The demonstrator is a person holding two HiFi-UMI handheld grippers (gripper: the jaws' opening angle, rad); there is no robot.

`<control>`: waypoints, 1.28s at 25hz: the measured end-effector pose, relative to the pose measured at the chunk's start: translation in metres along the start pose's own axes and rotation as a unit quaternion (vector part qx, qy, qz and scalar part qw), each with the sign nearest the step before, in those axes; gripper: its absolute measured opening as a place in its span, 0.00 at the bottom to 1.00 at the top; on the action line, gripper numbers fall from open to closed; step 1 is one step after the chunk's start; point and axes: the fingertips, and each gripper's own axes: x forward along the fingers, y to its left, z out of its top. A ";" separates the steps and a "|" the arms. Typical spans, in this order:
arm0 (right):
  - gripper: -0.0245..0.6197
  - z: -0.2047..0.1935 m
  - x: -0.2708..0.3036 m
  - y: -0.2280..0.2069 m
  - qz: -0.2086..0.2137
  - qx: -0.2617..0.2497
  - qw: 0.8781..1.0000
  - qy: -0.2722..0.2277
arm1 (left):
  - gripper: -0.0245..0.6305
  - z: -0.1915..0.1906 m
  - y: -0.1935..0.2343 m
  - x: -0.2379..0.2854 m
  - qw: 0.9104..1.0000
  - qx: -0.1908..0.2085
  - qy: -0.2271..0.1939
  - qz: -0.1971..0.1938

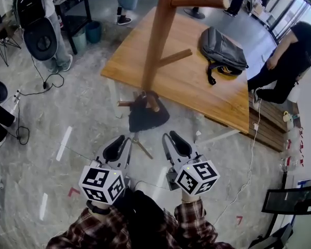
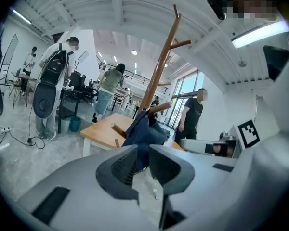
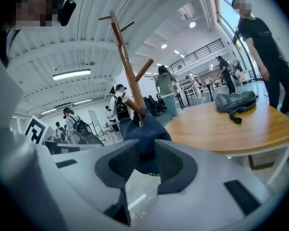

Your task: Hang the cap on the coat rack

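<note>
A dark navy cap [image 1: 147,114] hangs on a low peg [image 1: 153,104] of the wooden coat rack [image 1: 158,35], close to the floor. Both grippers hover side by side on my side of the cap, apart from it. My left gripper [image 1: 120,140] is open with nothing in it. So is my right gripper [image 1: 175,138]. In the left gripper view the cap [image 2: 145,131] shows beyond the narrow gap of the left gripper [image 2: 143,153]. The right gripper view shows the cap [image 3: 145,131] just past the right gripper [image 3: 145,150].
A wooden table [image 1: 197,82] stands behind the rack with a grey backpack [image 1: 223,51] on it. A person in black [image 1: 285,61] sits at the right. Cables [image 1: 39,87] trail on the floor at the left, near a teal bin [image 1: 93,31] and a standing person [image 1: 41,25].
</note>
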 end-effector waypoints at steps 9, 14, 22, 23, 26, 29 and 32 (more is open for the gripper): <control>0.17 0.084 -0.040 0.047 0.026 -0.060 0.994 -0.089 | 0.13 0.097 -0.081 -0.027 0.990 0.067 -0.092 -0.088; 0.17 0.125 -0.071 0.087 0.035 -0.103 0.984 -0.144 | 0.12 0.133 -0.123 -0.052 0.979 0.094 -0.129 -0.127; 0.06 0.143 -0.097 0.109 0.056 -0.116 0.977 -0.167 | 0.06 0.148 -0.156 -0.072 0.969 0.116 -0.146 -0.163; 0.06 0.144 -0.098 0.109 0.056 -0.116 0.977 -0.167 | 0.06 0.148 -0.157 -0.073 0.968 0.117 -0.145 -0.166; 0.06 0.147 -0.100 0.111 0.056 -0.113 0.978 -0.167 | 0.06 0.150 -0.159 -0.077 0.968 0.119 -0.140 -0.171; 0.06 0.147 -0.101 0.111 0.055 -0.113 0.978 -0.166 | 0.05 0.151 -0.157 -0.078 0.969 0.116 -0.138 -0.171; 0.06 0.144 -0.098 0.107 0.051 -0.116 0.979 -0.160 | 0.05 0.148 -0.156 -0.074 0.969 0.115 -0.133 -0.175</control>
